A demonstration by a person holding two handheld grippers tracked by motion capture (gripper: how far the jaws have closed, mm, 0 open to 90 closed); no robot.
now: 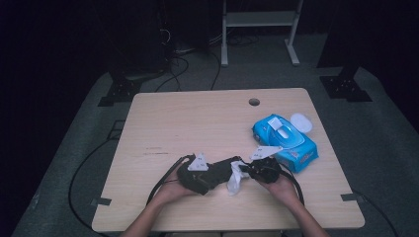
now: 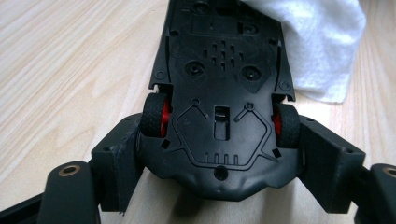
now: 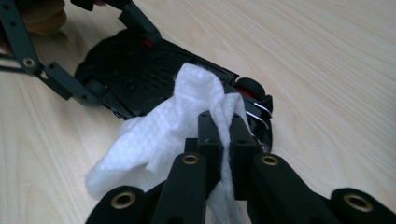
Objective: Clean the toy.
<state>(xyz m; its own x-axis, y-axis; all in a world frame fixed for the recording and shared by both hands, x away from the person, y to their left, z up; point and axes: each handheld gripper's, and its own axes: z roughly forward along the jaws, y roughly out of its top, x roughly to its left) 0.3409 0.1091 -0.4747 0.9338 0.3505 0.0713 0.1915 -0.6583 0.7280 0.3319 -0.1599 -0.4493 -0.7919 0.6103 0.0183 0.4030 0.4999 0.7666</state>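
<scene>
Wiping a toy car's underside, judging by the layout. Wooden table [image 1: 173, 118] carries everything, with a blue wet-wipe pack [image 1: 285, 142] at the person's right, lid flipped open, just beyond the right hand.

Toy car [image 1: 213, 174], black, lies belly-up near the front edge between the two hands. In the left gripper view its chassis [image 2: 222, 93] runs straight away from the camera, so the long axis is in line with the left gripper [image 2: 219, 154]; in the high view that axis lies roughly across the table, hand to hand. The jaws stand on either side of the car's near end, pads against the red-hubbed wheels [image 2: 156, 115], so I read it as clamped across the car's width, holding it steady.

White wipe [image 3: 187, 116] is bunched and draped over the car's far end, the end pointing at the right gripper [image 3: 223, 135]. Right jaws are pressed together on a fold of the wipe; cloth shows on both sides of the pads.

Key relation: car lies just ahead of the right tongs, wipe touching the chassis. Right hand is nearer the uncleaned middle of the underside than the left, which is busy as the clamp. Next stroke likely drags the wipe along the long axis toward the left gripper; a sideways pull could twist the car out of the grip.
</scene>
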